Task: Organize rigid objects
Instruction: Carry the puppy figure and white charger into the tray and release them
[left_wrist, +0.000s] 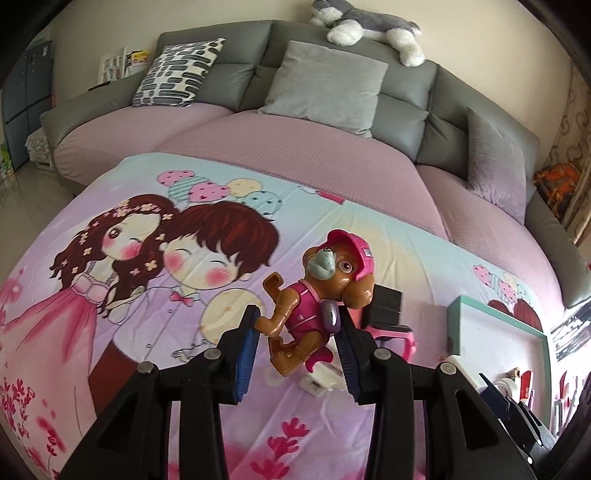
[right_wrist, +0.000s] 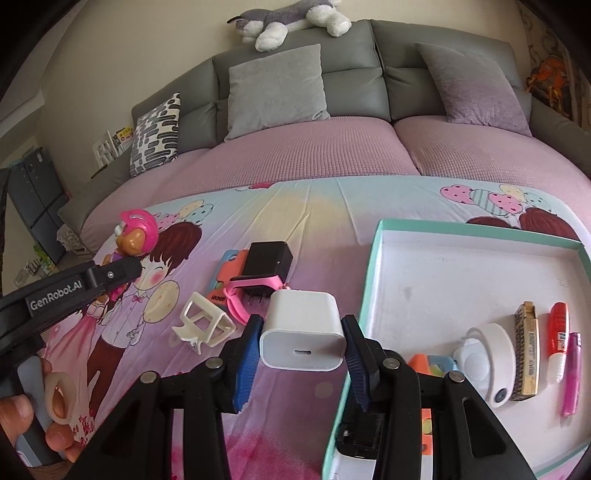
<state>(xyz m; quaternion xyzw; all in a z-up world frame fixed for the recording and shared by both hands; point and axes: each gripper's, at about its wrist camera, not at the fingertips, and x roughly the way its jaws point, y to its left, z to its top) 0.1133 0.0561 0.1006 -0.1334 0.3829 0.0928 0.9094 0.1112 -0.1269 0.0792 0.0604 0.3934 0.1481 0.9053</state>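
A teal-rimmed tray (right_wrist: 373, 258) sits on the cartoon-print sheet (left_wrist: 110, 295). The left gripper (left_wrist: 299, 328) holds a pink toy pup (left_wrist: 317, 295) aloft, jaws pinching it — the right gripper's (right_wrist: 301, 349) jaws pinch a white charger (right_wrist: 301, 332) beside the tray.

The left tool's (right_wrist: 122, 275) black arm carries a white "GenRobot.AI" label. Near the black charger (right_wrist: 267, 260), an orange card (right_wrist: 219, 291) shows letters that seem to read "inaer"; its other print is unclear.
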